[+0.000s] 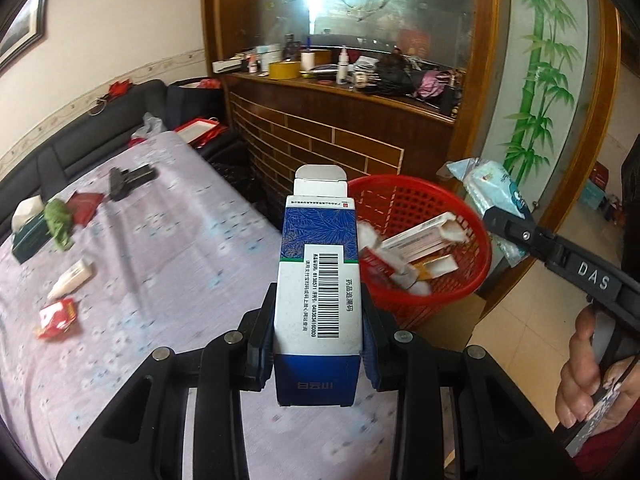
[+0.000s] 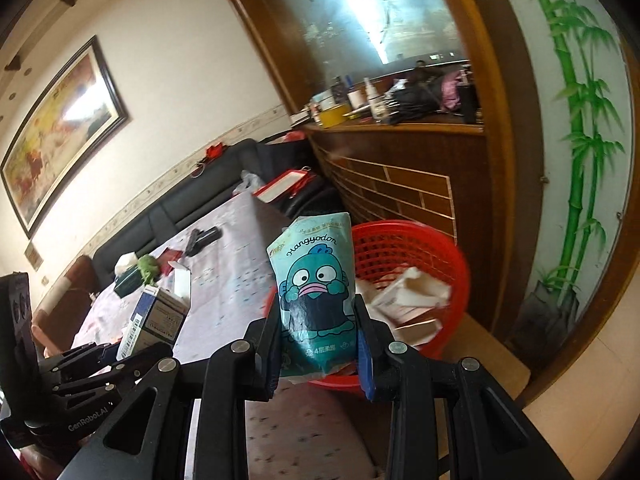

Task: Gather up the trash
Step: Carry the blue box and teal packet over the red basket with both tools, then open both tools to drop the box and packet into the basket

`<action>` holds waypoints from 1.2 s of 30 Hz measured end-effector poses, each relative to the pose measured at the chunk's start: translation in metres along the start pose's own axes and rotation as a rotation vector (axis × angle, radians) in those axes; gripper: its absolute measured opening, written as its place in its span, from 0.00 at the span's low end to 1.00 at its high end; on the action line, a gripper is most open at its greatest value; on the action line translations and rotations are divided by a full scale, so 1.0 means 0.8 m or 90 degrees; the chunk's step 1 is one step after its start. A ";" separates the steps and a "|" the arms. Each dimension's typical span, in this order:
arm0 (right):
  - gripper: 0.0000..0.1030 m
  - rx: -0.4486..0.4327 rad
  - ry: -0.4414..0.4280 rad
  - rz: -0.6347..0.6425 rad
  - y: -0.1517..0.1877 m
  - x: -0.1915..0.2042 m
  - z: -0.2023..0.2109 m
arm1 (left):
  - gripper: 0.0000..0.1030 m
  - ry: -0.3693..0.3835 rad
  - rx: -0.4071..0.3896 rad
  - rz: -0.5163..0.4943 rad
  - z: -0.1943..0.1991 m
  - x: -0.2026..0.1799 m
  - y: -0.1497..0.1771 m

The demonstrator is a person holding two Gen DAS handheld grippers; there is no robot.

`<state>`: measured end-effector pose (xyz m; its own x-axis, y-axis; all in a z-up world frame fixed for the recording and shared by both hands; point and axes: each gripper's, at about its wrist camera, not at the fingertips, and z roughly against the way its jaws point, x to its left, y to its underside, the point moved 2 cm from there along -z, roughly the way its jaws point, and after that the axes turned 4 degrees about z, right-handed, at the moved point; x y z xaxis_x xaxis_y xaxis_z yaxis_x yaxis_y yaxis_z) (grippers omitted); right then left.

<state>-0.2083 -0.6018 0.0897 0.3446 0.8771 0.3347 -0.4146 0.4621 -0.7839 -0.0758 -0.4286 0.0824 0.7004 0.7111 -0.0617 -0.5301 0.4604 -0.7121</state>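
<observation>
Your left hand-held gripper [image 1: 318,344] is clamped on a tall blue-and-white cardboard medicine box [image 1: 320,280], its pads pressing the two narrow sides near the bottom. The box stands roughly upright between the fingers, long axis running away from you, with the open top flap at the far end. Its near face carries a barcode and a column of Chinese print; the digits beside the barcode are too small to trust. Your right hand-held gripper [image 2: 320,344] is closed on a soft teal plastic tissue pack [image 2: 316,280] printed with a cartoon fish-faced figure and the word "Hangyodon", plus small Chinese text near the bottom. The pack stands upright too, top leaning slightly away, gripped around its lower half. In the left wrist view the right tool comes in from the right, its black arm lettered "DAS", with your hand [image 1: 592,372] wrapped round the handle; in the right wrist view the left tool's body reads "GenRobot.AI". Both items hang above the near edge of a bed covered in a lilac floral sheet [image 1: 160,280], just near of a red plastic mesh basket [image 1: 476,248] on the floor, which already holds white-and-pink cartons and crumpled tissue. On the sheet to the left lie a red crumpled packet [image 1: 58,318] and a small white tube [image 1: 72,280].
</observation>
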 end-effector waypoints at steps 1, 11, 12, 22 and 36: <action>0.32 0.000 0.003 -0.003 -0.002 -0.006 -0.001 | 0.33 0.003 0.001 -0.001 -0.005 -0.006 -0.004; 0.32 0.008 0.028 -0.007 -0.018 -0.036 -0.013 | 0.33 0.024 0.014 -0.012 -0.049 -0.044 -0.031; 0.32 0.010 0.031 -0.007 -0.020 -0.038 -0.015 | 0.33 0.025 0.016 -0.013 -0.053 -0.047 -0.032; 0.32 0.036 0.033 -0.023 -0.028 -0.051 -0.047 | 0.33 0.035 0.045 -0.006 -0.094 -0.053 -0.038; 0.32 0.061 0.062 -0.030 -0.040 -0.065 -0.073 | 0.33 0.056 0.066 0.004 -0.124 -0.055 -0.043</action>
<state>-0.1638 -0.6702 0.0666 0.4438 0.8392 0.3144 -0.4729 0.5173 -0.7133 -0.0411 -0.5289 0.0401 0.7341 0.6665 -0.1301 -0.5774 0.5118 -0.6362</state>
